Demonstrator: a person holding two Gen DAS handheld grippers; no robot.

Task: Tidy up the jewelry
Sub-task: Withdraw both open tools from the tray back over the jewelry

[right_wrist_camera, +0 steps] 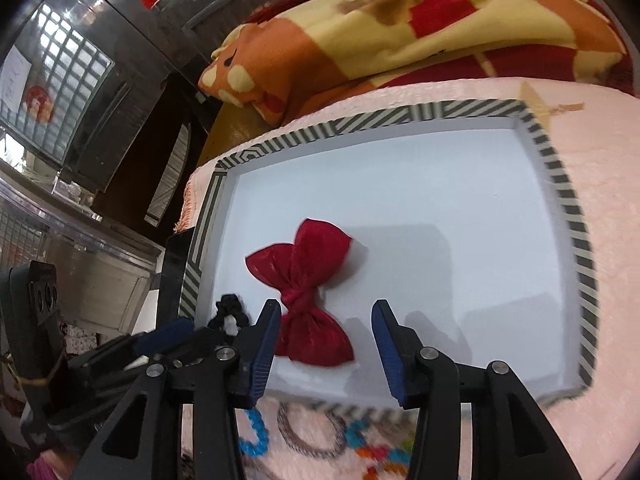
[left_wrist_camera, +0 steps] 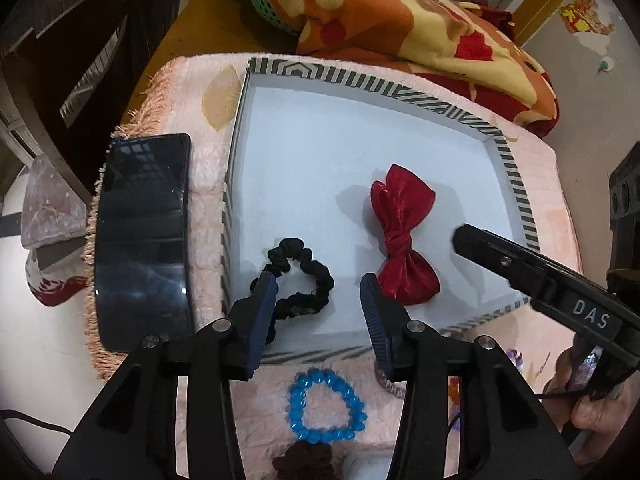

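Observation:
A shallow tray with a black-and-white striped rim (left_wrist_camera: pixel 360 80) (right_wrist_camera: pixel 360 120) lies on a pink fluffy mat. On its white floor rest a black scrunchie (left_wrist_camera: pixel 298 276) (right_wrist_camera: pixel 230 312) and a red fabric bow (left_wrist_camera: pixel 402 240) (right_wrist_camera: pixel 304 292). My left gripper (left_wrist_camera: pixel 318 284) hangs open above the scrunchie, and its left finger hides part of the loop. Over the bow's lower lobe, my right gripper (right_wrist_camera: pixel 326 312) is open too, its pads clear of the fabric. One right finger (left_wrist_camera: pixel 480 246) reaches in from the right of the left wrist view.
On the mat in front of the tray lie a blue bead bracelet (left_wrist_camera: pixel 326 410) (right_wrist_camera: pixel 254 436), a grey chain bracelet (right_wrist_camera: pixel 308 436), coloured beads (right_wrist_camera: pixel 380 452) and a brown scrunchie (left_wrist_camera: pixel 304 462). A black phone (left_wrist_camera: pixel 144 240) lies left of the tray. A folded blanket (left_wrist_camera: pixel 400 20) sits behind.

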